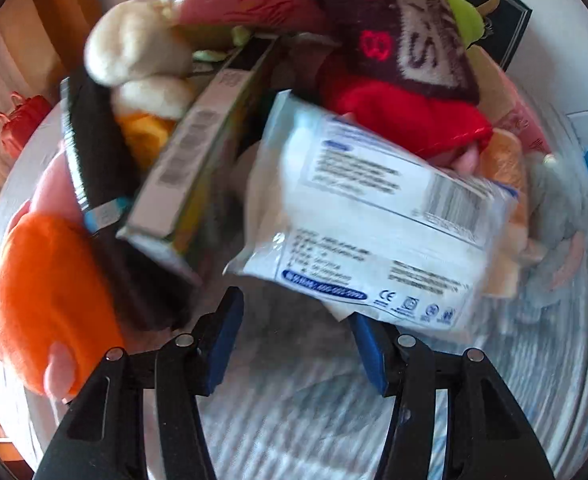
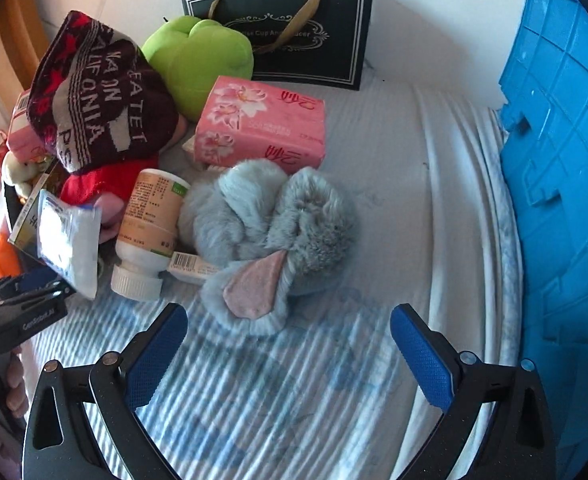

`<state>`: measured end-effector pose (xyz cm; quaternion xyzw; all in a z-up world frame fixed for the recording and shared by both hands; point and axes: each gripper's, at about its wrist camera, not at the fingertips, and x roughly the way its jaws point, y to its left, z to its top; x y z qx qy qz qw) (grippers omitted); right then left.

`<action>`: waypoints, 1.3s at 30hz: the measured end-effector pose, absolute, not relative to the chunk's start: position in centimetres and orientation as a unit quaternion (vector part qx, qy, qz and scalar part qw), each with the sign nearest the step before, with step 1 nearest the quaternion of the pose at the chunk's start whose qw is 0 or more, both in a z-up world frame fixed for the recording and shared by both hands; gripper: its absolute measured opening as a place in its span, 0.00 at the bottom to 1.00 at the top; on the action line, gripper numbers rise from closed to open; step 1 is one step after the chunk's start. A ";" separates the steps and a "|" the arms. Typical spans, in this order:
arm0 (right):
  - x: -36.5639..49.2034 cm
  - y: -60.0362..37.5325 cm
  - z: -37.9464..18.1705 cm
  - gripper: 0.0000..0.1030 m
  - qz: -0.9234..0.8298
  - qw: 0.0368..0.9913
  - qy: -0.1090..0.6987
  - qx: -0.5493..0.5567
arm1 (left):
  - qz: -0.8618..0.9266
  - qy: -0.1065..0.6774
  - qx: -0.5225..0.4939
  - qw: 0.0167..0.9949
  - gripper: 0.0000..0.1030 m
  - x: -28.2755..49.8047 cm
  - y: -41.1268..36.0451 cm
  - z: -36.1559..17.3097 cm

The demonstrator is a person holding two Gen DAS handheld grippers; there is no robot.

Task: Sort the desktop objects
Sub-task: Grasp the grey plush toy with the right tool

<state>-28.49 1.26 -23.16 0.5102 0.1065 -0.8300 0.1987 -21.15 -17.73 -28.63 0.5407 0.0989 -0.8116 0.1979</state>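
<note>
A pile of objects lies on a striped cloth. In the left wrist view my left gripper is open, close below a white sealed packet whose lower edge hangs over the right finger; nothing is between the pads. Beside the packet leans a cardboard box, with an orange plush to the left. My right gripper stands wide open just in front of a grey fluffy plush with a pink ear, holding nothing. The left gripper shows at the left edge of the right wrist view, near the packet.
A white bottle lies beside the grey plush. Behind it are a pink tissue pack, a green plush, a dark knit hat and a black gift bag. A blue crate stands at the right.
</note>
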 end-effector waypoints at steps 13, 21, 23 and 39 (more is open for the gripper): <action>-25.1 -2.7 -22.4 1.00 -0.806 0.266 0.109 0.517 | -0.814 0.125 0.527 0.210 0.52 -14.7 -19.9 -26.3; -25.0 -1.6 -21.5 1.00 -0.817 0.235 0.108 0.515 | -0.848 0.149 0.503 0.077 0.52 -17.6 -14.6 -24.6; -25.6 -0.7 -21.7 1.00 -0.819 0.218 0.097 0.522 | -0.855 0.129 0.501 0.032 0.52 -18.4 -12.3 -23.9; -29.1 0.5 -23.5 0.72 -0.821 0.185 0.108 0.529 | -0.832 0.155 0.530 0.051 0.49 -21.6 -14.6 -26.9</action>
